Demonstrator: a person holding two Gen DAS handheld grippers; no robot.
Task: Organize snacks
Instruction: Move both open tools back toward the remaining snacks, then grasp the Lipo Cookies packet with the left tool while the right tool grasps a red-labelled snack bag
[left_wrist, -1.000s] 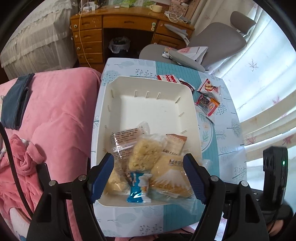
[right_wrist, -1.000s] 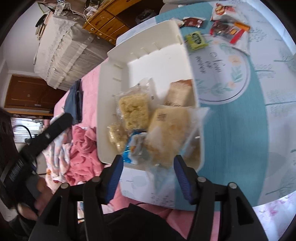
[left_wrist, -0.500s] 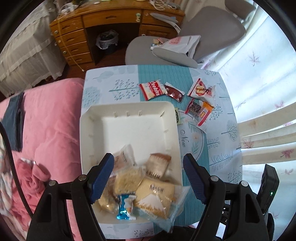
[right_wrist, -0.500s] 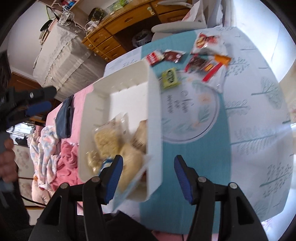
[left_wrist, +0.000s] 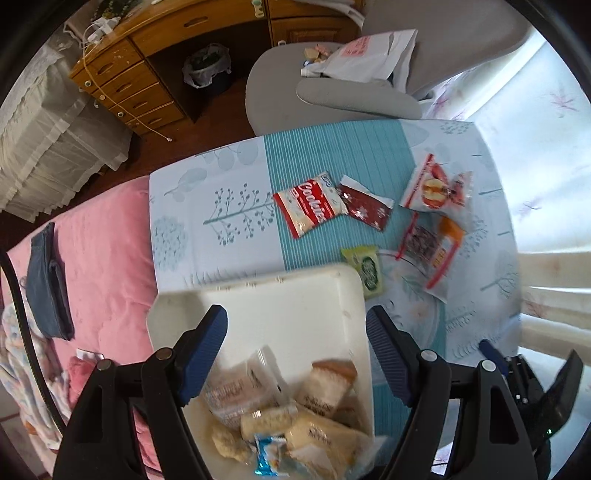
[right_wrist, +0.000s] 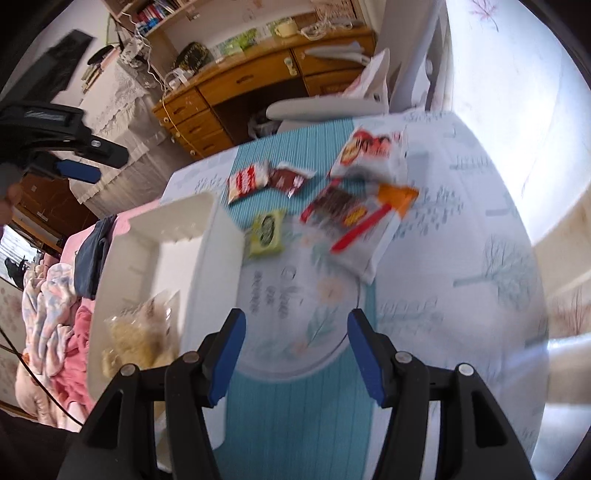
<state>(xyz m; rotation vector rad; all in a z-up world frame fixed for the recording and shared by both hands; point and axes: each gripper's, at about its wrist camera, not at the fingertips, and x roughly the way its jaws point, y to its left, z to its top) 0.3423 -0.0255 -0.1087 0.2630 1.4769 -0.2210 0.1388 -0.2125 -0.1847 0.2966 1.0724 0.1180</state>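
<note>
on the table (left_wrist: 229, 206), beyond the white bin (left_wrist: 295, 306), five loose packets now fill your view where a second ago both grippers hung low over the bin's packed near end, so judge the last drop done and a fresh pick beginning. your left gripper (left_wrist: 295, 354) and right gripper (right_wrist: 293, 354) both have fingers spread wide and hold nothing. the green packet (right_wrist: 266, 233) lies just beside the bin's far corner, ahead and left of the right fingers (right_wrist: 364, 356); the cookies packet (left_wrist: 310, 208), dark red sachet (left_wrist: 365, 208) and two larger bags (right_wrist: 360, 218) lie farther out.
</note>
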